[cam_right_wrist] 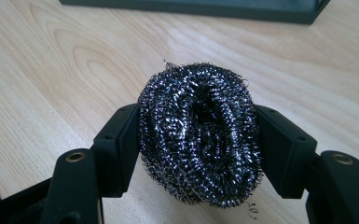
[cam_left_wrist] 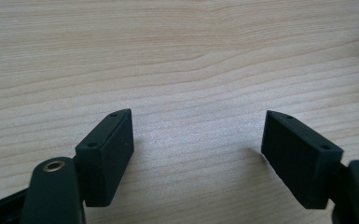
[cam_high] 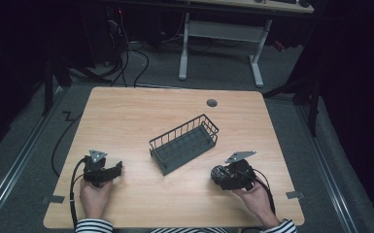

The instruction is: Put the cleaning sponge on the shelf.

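Note:
A steel wool scourer (cam_right_wrist: 198,133) is squeezed between the two black jaws of my right gripper (cam_right_wrist: 198,140), just above the wooden table. From above, the right gripper (cam_high: 222,176) and the dark scourer (cam_high: 218,173) sit at the table's front right, near the dark wire basket (cam_high: 184,143) in the middle. The basket's base edge (cam_right_wrist: 191,8) runs along the top of the right gripper view. My left gripper (cam_high: 116,170) rests at the front left, jaws wide apart over bare wood (cam_left_wrist: 198,135), holding nothing.
A grey cable grommet (cam_high: 212,103) sits near the table's far edge. Beyond the table stand a white desk frame (cam_high: 221,43) and loose cables on the floor. Bare wooden tabletop (cam_high: 126,121) lies left of and behind the basket.

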Action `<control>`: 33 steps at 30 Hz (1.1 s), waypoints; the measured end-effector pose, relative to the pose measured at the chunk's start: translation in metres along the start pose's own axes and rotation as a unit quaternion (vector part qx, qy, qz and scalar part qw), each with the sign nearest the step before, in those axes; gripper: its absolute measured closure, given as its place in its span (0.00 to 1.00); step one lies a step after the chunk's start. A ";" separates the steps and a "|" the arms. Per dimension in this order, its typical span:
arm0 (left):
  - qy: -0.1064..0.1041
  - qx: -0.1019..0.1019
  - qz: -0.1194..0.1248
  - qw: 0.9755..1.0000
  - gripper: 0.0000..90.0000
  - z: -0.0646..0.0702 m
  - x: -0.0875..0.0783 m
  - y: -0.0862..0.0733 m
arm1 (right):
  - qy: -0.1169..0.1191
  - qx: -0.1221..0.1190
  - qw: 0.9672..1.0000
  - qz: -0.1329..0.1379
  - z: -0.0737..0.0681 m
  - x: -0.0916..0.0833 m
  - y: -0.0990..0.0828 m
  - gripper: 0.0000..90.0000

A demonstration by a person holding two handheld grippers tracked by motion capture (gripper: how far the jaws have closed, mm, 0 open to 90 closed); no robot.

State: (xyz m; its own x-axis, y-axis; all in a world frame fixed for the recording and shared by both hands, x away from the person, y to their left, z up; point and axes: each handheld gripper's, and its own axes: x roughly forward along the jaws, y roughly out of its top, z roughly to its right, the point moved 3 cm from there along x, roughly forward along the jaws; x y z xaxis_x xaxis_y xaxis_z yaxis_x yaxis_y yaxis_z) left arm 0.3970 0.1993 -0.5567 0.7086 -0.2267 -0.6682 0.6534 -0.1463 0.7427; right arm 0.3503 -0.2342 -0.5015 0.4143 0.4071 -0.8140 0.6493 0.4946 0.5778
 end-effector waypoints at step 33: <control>-0.001 0.001 0.000 1.000 0.29 0.000 0.000 0.000 | 0.015 -0.027 0.997 0.074 0.013 -0.054 0.098 0.40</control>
State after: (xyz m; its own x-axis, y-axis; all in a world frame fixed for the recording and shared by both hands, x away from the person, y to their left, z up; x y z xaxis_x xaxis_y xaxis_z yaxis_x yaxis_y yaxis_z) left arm 0.3970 0.1991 -0.5567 0.7085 -0.2282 -0.6678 0.6527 -0.1481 0.7430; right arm 0.4003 -0.2181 -0.4011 0.4837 0.5003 -0.7182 0.5467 0.4681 0.6943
